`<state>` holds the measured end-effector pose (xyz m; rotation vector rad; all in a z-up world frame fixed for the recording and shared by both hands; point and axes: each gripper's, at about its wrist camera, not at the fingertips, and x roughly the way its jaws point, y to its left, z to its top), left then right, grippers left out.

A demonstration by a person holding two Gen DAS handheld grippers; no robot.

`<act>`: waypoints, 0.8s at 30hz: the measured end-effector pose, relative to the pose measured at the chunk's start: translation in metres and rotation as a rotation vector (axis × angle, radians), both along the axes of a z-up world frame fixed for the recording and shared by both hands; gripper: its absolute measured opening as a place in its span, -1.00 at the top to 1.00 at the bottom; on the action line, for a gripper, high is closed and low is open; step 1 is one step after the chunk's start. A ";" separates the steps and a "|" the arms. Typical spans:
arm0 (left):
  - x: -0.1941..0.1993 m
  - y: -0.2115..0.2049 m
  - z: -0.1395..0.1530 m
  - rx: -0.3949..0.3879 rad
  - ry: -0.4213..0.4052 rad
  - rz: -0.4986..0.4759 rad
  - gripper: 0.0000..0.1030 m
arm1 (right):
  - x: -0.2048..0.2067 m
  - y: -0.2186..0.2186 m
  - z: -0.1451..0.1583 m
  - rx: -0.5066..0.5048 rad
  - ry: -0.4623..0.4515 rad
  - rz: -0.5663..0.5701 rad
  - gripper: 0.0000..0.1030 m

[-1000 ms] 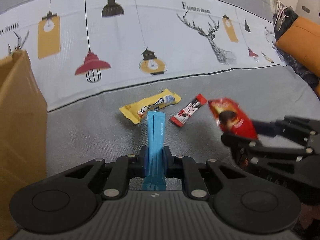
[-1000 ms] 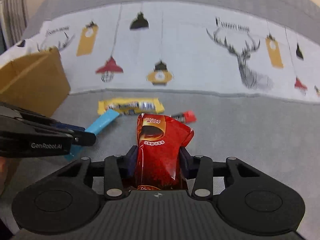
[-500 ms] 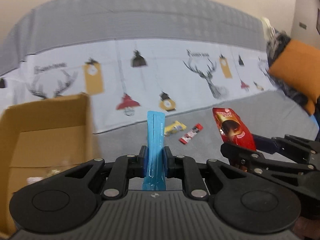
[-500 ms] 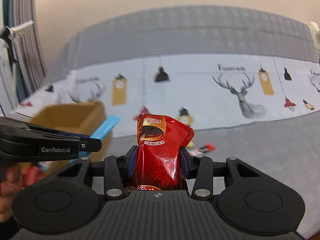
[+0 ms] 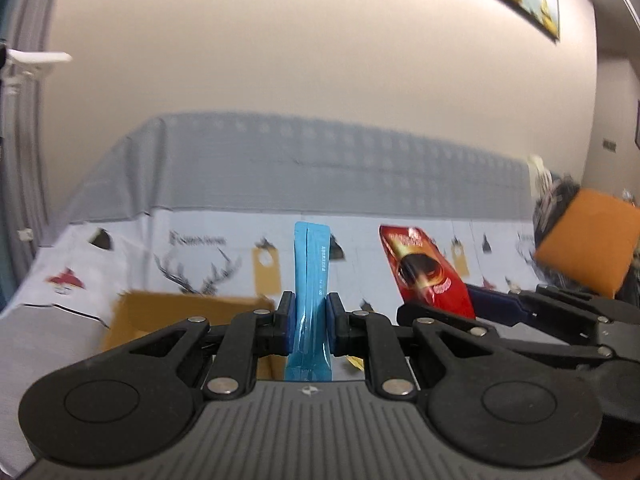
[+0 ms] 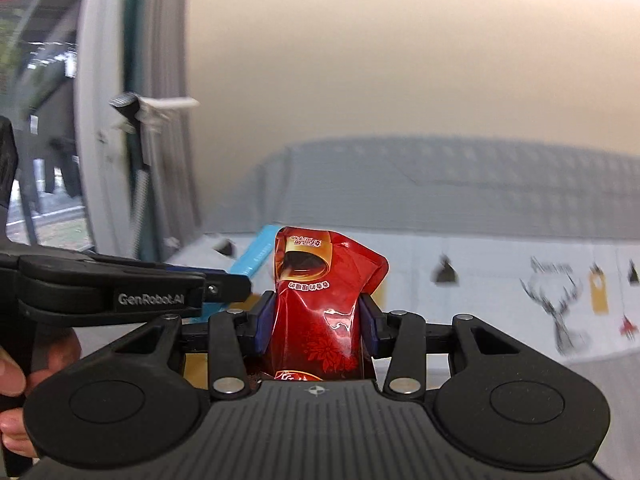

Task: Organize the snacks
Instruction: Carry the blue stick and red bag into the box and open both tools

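My left gripper [image 5: 311,320] is shut on a slim blue snack stick [image 5: 311,276] that stands upright between its pads. My right gripper [image 6: 318,322] is shut on a red snack bag [image 6: 320,304]. In the left wrist view the red bag [image 5: 428,272] and the right gripper [image 5: 472,316] are close on the right. In the right wrist view the left gripper [image 6: 224,288] and the blue stick [image 6: 258,254] are on the left. An open cardboard box [image 5: 188,308] sits below and behind my left gripper, mostly hidden. Both grippers are held high above the bed.
The bed has a grey cover [image 5: 320,168] and a white sheet printed with deer and lamps [image 5: 200,256]. An orange cushion [image 5: 588,252] lies at the far right. A beige wall [image 5: 320,40] is behind. A window and curtain [image 6: 100,120] are on the left.
Both grippers have risen and tilted up with their snacks; the views now show more wall. The box has dropped under the left gripper. The loose snacks on the bed are out of view.
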<state>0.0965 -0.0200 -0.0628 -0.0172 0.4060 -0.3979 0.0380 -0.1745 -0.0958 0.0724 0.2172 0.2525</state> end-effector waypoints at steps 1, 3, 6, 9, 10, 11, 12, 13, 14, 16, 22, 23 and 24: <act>-0.003 0.008 0.003 -0.006 -0.008 0.014 0.67 | -0.002 0.007 0.007 -0.001 -0.015 0.020 0.12; -0.004 0.025 0.007 -0.015 -0.016 0.050 0.67 | -0.002 0.022 0.018 -0.006 -0.042 0.056 0.12; 0.003 0.044 0.001 -0.022 -0.001 0.110 0.67 | 0.008 0.041 0.023 -0.009 -0.043 0.101 0.12; 0.017 0.059 -0.014 -0.003 0.031 0.149 0.67 | 0.029 0.055 0.012 0.006 -0.001 0.130 0.12; 0.022 0.063 -0.019 0.005 0.042 0.159 0.67 | 0.035 0.058 0.006 0.014 0.016 0.135 0.12; 0.028 0.066 -0.026 0.011 0.056 0.168 0.67 | 0.042 0.061 0.000 0.025 0.036 0.140 0.12; 0.032 0.069 -0.033 0.015 0.068 0.174 0.67 | 0.051 0.065 -0.008 0.036 0.062 0.145 0.12; 0.037 0.074 -0.041 0.016 0.085 0.179 0.67 | 0.055 0.069 -0.014 0.038 0.079 0.147 0.12; 0.041 0.077 -0.049 0.016 0.102 0.186 0.67 | 0.061 0.074 -0.022 0.038 0.098 0.150 0.12; 0.051 0.085 -0.065 0.018 0.142 0.194 0.67 | 0.074 0.081 -0.039 0.032 0.142 0.160 0.12; 0.090 0.105 -0.120 0.025 0.246 0.212 0.67 | 0.108 0.101 -0.085 0.019 0.265 0.169 0.12; 0.096 0.108 -0.128 0.023 0.263 0.216 0.67 | 0.115 0.106 -0.092 0.014 0.285 0.170 0.12; 0.103 0.111 -0.138 0.019 0.280 0.224 0.67 | 0.122 0.113 -0.098 0.009 0.302 0.171 0.12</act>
